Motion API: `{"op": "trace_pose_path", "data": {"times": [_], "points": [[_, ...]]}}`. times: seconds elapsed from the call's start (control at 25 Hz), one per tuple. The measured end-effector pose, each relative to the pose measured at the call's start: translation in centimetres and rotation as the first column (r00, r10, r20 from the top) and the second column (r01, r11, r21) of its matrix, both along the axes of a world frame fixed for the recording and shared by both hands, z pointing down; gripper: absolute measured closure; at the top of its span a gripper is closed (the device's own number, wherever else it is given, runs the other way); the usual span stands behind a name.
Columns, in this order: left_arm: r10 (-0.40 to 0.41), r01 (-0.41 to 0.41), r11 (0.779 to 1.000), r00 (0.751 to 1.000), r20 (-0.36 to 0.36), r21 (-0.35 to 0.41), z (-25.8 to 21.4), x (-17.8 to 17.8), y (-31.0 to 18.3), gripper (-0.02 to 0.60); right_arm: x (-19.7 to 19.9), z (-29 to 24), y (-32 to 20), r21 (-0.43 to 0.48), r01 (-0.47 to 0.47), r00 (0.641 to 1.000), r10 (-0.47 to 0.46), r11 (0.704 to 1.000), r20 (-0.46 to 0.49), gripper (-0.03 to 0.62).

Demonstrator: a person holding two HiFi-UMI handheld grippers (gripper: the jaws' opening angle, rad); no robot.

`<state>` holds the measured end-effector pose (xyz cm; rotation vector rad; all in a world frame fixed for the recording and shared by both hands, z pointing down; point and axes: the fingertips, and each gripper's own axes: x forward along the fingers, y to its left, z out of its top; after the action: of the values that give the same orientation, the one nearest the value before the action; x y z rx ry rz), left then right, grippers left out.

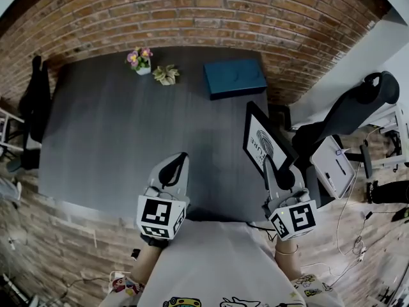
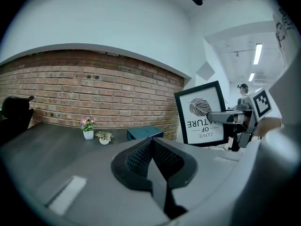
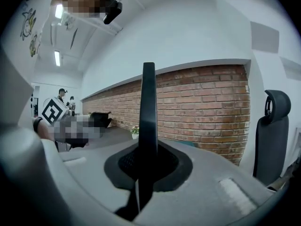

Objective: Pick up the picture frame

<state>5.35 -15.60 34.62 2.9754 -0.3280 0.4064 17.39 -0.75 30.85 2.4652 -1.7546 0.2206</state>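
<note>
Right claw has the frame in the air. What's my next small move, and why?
Probably bring the left claw toward the frame's free side to steady it: the right claw pinches only one thin edge, the print hangs upside down, and the left claw is shut and empty.

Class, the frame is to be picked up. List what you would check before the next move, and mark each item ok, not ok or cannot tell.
1. Right gripper shut on the frame, which stands edge-on between its fingers: ok.
2. Left gripper shut, empty and apart from the frame: ok.
3. Frame's print the right way up: not ok; it reads upside down in the left gripper view.
4. Frame's lower edge clear of the table: cannot tell.
5. Box and flower pot apart from the frame: ok.
</note>
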Motion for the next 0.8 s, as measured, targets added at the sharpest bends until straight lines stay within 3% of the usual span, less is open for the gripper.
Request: {"op": "trace_pose_path", "data": {"times": [0.32, 0.8], "points": [[-0.022, 0.022, 0.999, 0.999, 0.026, 0.031, 0.7, -0.8, -0.6, 0.569, 0.4, 0.7, 0.1, -0.002, -0.012, 1.000, 0.012, 1.000, 0.018, 0.582], [-0.033, 0.033, 0.999, 0.999, 0.036, 0.013, 1.2, -1.1, -0.9, 0.569, 0.4, 0.7, -0.2, 0.004, -0.015, 0.999, 0.015, 1.000, 0.041, 0.582]]}}
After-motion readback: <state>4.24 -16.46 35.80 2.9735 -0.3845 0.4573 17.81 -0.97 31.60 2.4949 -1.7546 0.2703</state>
